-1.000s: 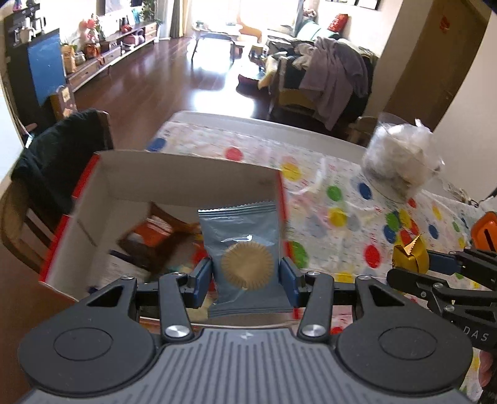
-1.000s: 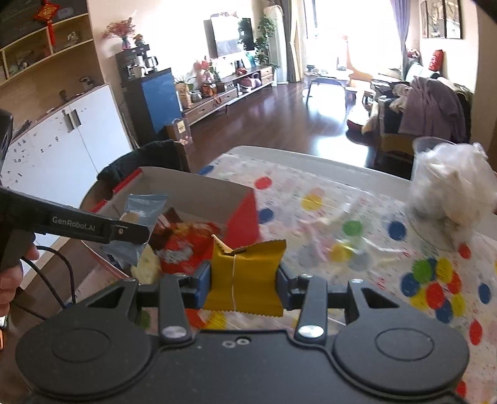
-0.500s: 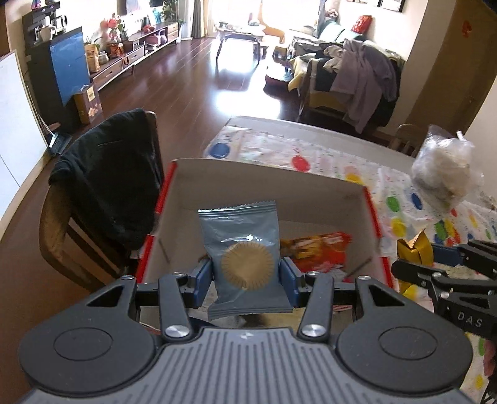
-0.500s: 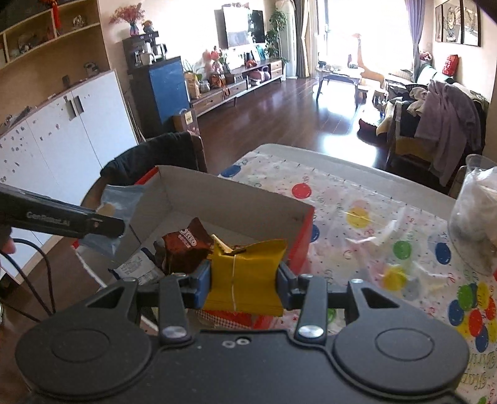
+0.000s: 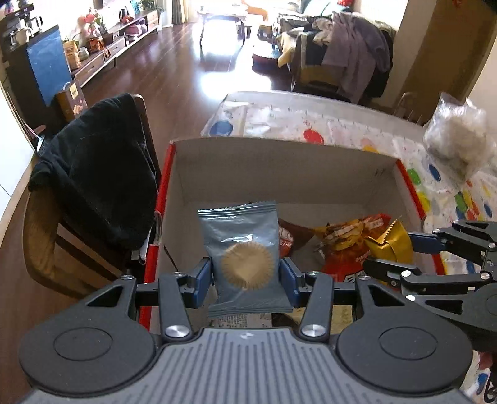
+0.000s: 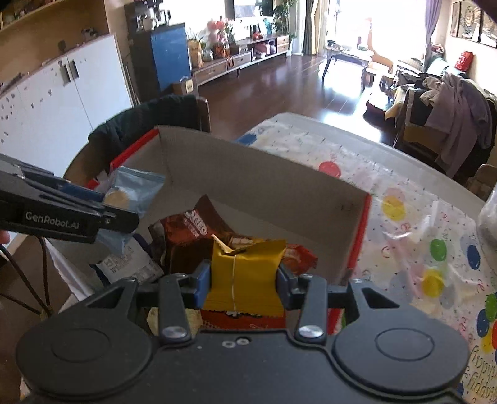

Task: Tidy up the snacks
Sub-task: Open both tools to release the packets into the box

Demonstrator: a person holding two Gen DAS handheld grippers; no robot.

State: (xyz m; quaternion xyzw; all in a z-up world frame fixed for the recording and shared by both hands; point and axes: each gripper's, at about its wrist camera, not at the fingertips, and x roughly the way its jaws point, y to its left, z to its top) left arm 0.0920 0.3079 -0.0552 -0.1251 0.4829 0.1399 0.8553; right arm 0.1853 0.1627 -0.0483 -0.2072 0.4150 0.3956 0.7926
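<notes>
Your left gripper [image 5: 247,276] clamps the blue-grey cookie packet [image 5: 245,258] upright, long axis vertical, above the cardboard box [image 5: 279,167]. Your right gripper [image 6: 245,281] pinches the yellow packet [image 6: 245,273], torn end up.

You have strong daylight coming from the far windows [image 6: 351,18], which are blown out to plain white in both views. It throws a hard glare patch on the dark wooden floor [image 5: 217,71] and leaves the room's near corners dimmer. Inside the cardboard box [image 5: 279,167] the light is soft and even, with mild shade along its left wall. Your fisheye lenses bend straight lines near the borders and darken the extreme corners. The polka-dot tablecloth [image 6: 413,217] looks slightly smeared; the nearby packets stay sharp.
</notes>
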